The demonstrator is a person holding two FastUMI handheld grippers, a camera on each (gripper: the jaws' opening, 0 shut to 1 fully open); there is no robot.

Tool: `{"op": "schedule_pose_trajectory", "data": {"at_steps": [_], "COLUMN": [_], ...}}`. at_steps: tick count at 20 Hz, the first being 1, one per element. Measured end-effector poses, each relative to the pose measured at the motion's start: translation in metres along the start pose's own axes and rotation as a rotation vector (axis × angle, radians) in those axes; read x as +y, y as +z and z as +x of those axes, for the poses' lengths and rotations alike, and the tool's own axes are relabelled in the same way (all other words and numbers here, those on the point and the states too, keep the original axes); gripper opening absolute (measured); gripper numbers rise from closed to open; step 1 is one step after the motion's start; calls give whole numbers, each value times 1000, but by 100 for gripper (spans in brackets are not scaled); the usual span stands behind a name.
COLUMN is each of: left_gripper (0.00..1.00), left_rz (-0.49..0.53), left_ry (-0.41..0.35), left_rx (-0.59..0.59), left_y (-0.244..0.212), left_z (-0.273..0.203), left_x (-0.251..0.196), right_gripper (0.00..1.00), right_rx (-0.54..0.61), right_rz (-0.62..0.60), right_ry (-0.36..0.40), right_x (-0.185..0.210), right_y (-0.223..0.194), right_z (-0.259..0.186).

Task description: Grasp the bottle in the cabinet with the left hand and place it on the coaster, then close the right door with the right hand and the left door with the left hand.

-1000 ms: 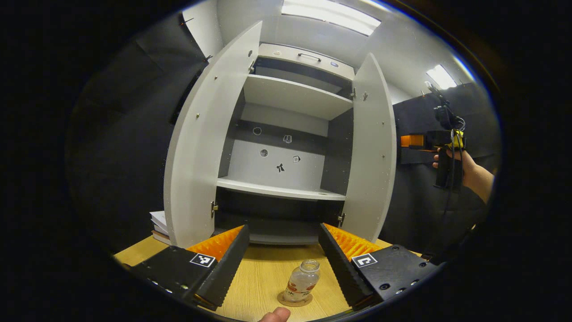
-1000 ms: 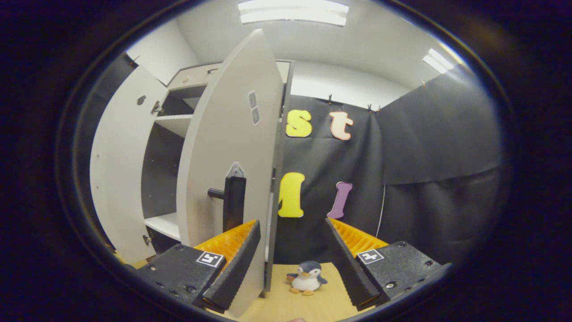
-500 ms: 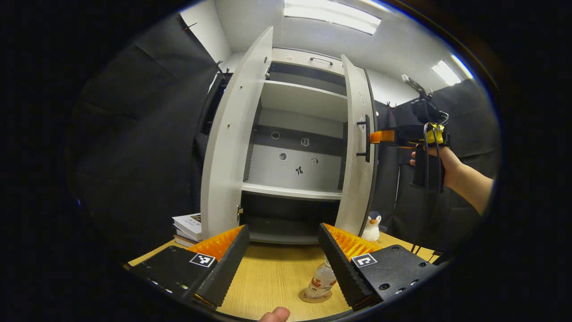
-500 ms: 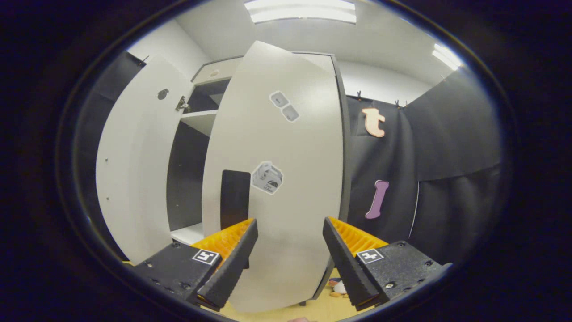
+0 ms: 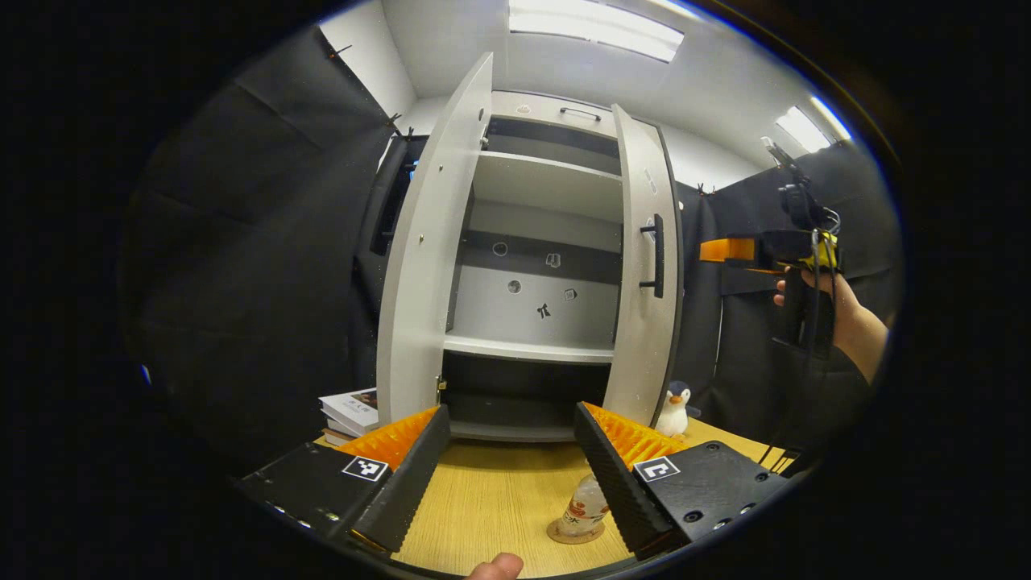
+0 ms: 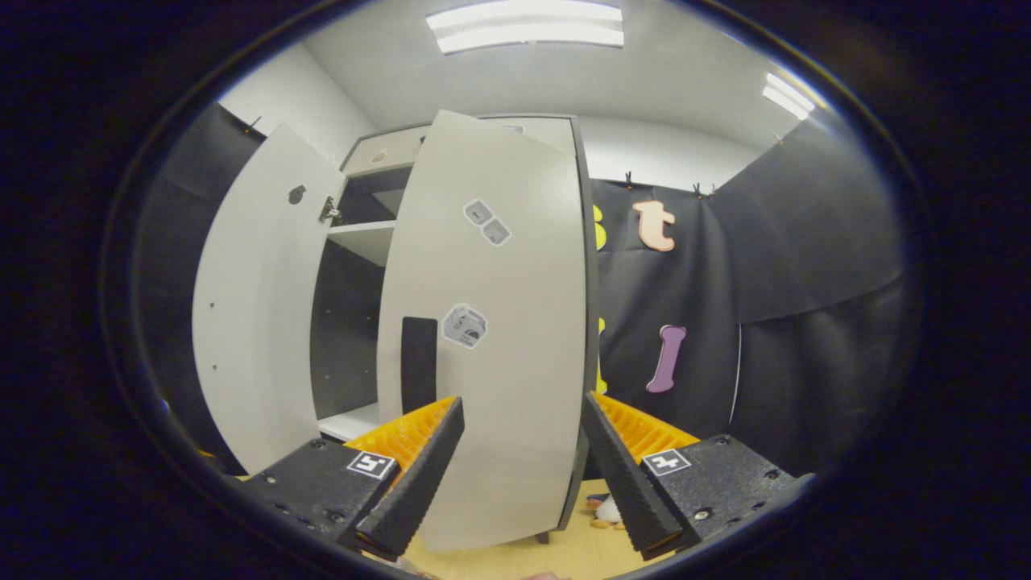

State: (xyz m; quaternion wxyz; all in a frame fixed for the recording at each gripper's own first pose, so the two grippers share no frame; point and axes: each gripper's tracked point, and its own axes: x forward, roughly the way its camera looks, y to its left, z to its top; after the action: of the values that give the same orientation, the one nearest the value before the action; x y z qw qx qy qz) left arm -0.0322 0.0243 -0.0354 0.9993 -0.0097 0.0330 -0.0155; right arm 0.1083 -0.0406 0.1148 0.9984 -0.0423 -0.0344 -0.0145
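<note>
A small clear bottle stands upright on a round coaster on the wooden table, partly hidden behind a finger of my left gripper, which is open and empty. The grey cabinet's right door with its dark handle is swung most of the way in; the left door stands wide open. In the left gripper view the right gripper hangs in a hand to the right of the cabinet, apart from the door. In the right gripper view my right gripper is open, facing the right door.
A stack of books lies left of the cabinet base. A toy penguin stands on the table by the right door's foot. Black cloth walls close in on both sides. The cabinet's shelves are bare.
The right door has swung from fully open to nearly closed. The right gripper then drew back from the door. The left gripper has pulled back from the bottle.
</note>
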Motion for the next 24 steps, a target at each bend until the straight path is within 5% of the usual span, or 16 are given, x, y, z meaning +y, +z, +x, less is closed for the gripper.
{"op": "schedule_pose_trajectory", "data": {"at_steps": [15,18,20,24], "left_gripper": [95,95,99,100], "left_rz": [-27,-70,-66,55], "left_ry": [-42,-45,10,245], "left_rx": [42,-96,-170,-282], "left_y": [4,64,104,162], "left_z": [7,-3,-8,2], "left_x": [-12,0,30,132], "right_gripper": [97,97,97,96], "right_rx": [114,119,99,94], "right_rz": [-7,22,21,-3], "right_ry": [-55,-23,-2,19], "right_x": [38,45,50,58], "right_y": [-122,-122,-117,-120], "right_z": [-110,-112,-113,-114]}}
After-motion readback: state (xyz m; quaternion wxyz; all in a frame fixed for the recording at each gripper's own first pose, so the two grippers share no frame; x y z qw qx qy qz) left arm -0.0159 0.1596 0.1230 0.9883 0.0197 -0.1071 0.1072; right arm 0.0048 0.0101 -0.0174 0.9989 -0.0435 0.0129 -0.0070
